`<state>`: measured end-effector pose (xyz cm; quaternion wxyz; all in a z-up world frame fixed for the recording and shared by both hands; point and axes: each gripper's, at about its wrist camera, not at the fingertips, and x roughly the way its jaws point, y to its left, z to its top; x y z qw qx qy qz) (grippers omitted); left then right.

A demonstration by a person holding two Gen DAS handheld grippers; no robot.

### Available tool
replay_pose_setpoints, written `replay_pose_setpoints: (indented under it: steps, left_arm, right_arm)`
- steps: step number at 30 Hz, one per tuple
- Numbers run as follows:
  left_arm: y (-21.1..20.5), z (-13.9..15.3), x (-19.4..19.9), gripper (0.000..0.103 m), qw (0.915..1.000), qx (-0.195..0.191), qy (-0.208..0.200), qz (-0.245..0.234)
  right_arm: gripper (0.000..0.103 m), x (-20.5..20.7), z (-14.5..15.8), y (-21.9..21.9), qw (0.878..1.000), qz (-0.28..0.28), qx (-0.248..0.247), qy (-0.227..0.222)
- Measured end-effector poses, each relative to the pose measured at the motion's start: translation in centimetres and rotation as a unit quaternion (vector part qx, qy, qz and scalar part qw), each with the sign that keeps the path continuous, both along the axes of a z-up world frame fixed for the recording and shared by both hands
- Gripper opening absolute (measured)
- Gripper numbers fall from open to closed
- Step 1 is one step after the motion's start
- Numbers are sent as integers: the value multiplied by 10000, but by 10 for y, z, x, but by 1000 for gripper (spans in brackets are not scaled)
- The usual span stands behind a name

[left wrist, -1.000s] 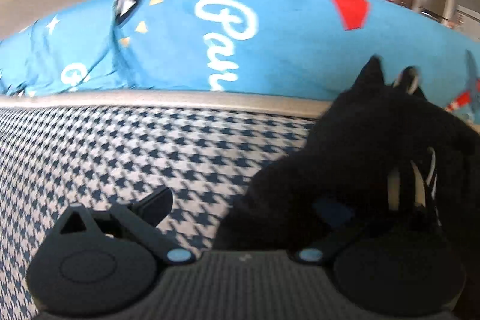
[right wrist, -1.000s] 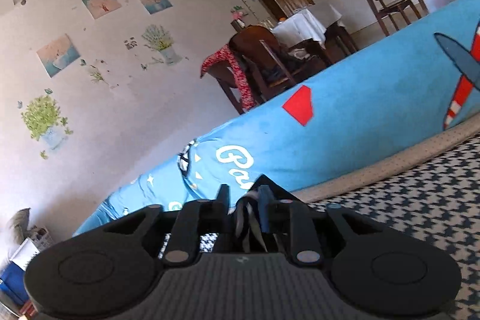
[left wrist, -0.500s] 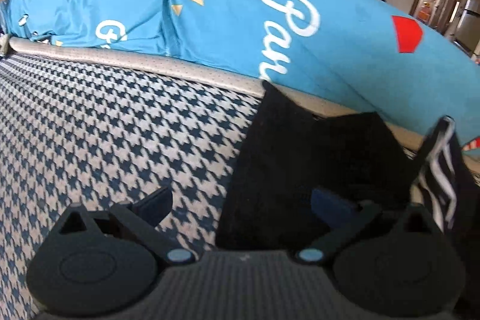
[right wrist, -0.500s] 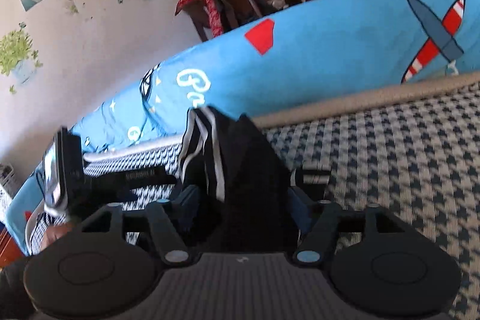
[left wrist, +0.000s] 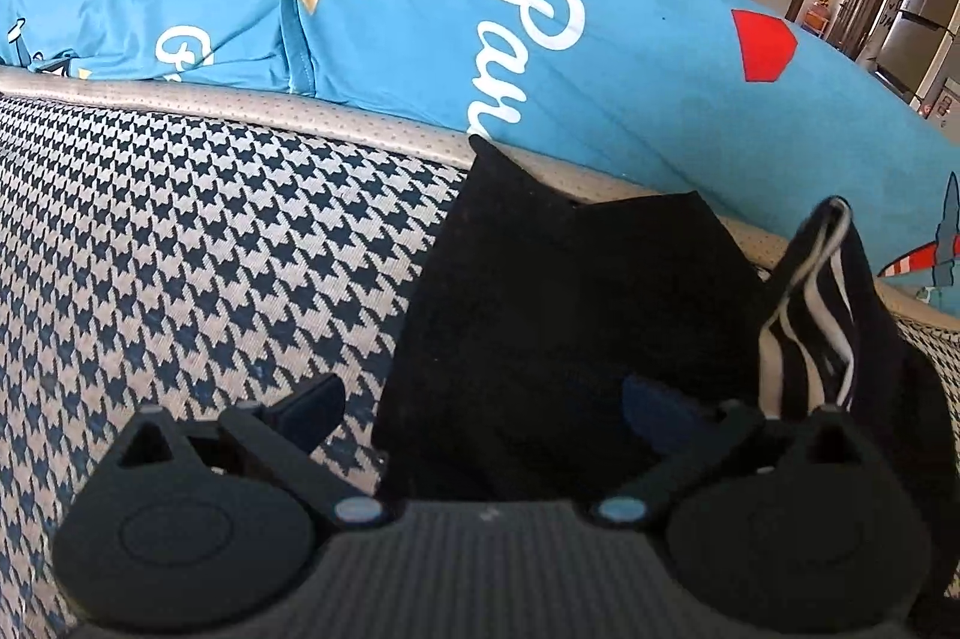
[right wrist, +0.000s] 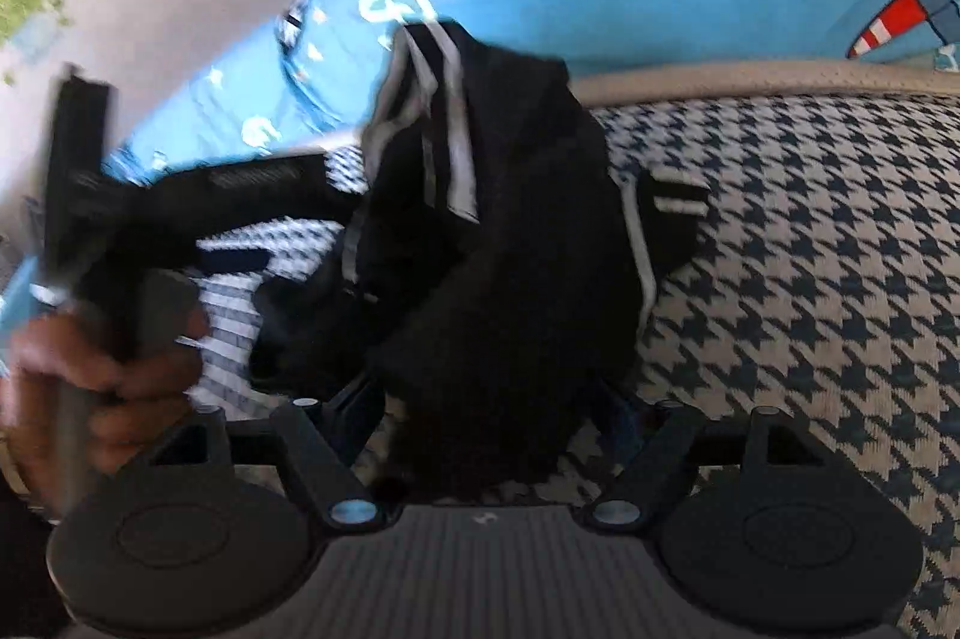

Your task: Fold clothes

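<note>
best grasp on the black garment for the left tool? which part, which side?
Probably the near left edge of the black garment. That edge lies flat on the houndstooth cover with open surface beside it, so the left tool, fingers spread, could come in low from the left. The striped part on the right stands bunched up, a poorer hold.

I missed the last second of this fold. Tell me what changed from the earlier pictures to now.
The right gripper, shut on the black white-striped garment a second ago, has opened and let it drop onto the houndstooth mat. The left gripper stays open around the garment's near edge. The blue printed blanket lies unchanged.
</note>
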<state>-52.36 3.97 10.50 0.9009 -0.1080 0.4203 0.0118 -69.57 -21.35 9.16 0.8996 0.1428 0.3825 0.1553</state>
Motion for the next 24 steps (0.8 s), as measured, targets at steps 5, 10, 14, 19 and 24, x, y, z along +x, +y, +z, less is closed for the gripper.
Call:
replay_pose_setpoints:
  steps: [5,10,14,19,24]
  left_arm:
    - [-1,1,-1,103,10000,-5,26,-47]
    - [-9,1,-5,103,9997,37,10,-251]
    - [-18,1,-10,103,9986,48,-14,-523]
    - [-33,4,-20,103,9951,46,-165,-969]
    - [-50,-5,-23,103,9907,241,-139,-1335]
  right_arm:
    - [30,5,7,-7,9990,-352,28,-282]
    - [23,11,18,-22,9939,-852,247,-652]
    - [21,18,27,-39,9862,-1295,521,-885]
    - [16,24,34,-50,9782,-1656,662,-1067]
    - [15,31,35,-58,9716,-1985,765,-1041]
